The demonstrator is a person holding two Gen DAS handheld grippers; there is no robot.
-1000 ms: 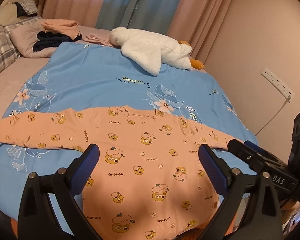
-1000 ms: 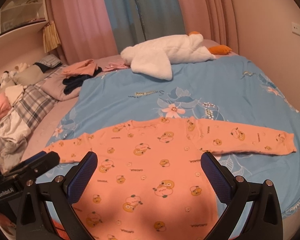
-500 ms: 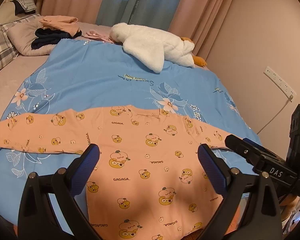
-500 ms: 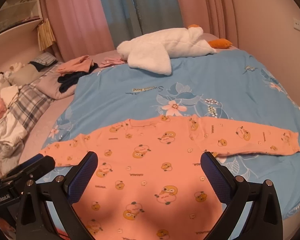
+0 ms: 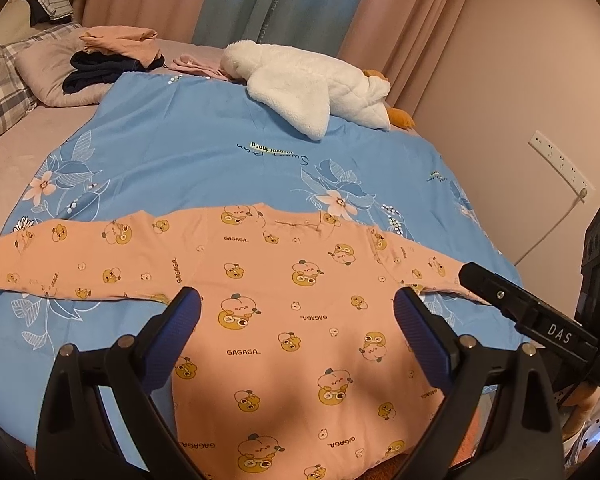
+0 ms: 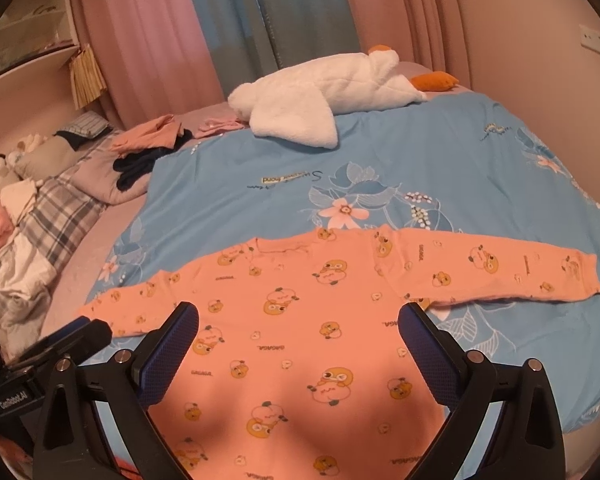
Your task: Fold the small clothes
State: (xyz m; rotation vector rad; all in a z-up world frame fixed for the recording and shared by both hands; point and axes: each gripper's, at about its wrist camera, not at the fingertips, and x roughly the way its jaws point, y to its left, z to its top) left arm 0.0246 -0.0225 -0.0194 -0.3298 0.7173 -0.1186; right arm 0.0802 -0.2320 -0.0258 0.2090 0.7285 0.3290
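An orange long-sleeved child's shirt (image 5: 284, 280) with cartoon prints lies flat on the blue flowered bedspread (image 5: 204, 148), both sleeves spread out sideways. It also shows in the right wrist view (image 6: 300, 312). My left gripper (image 5: 296, 332) is open and empty, held above the shirt's lower body. My right gripper (image 6: 298, 340) is open and empty, also above the shirt's body. The right gripper's black body (image 5: 540, 320) shows at the right of the left wrist view, over the right sleeve's end. The left gripper's body (image 6: 40, 356) shows at the left of the right wrist view.
A white plush goose (image 5: 312, 80) lies at the far end of the bed. Folded clothes (image 5: 112, 52) and pillows (image 5: 4, 80) sit at the far left. A wall with a socket strip (image 5: 560, 164) runs along the right. Curtains hang behind the bed.
Both grippers have drawn back and risen a little; the shirt sits lower and smaller in both views. The shirt itself has not moved.
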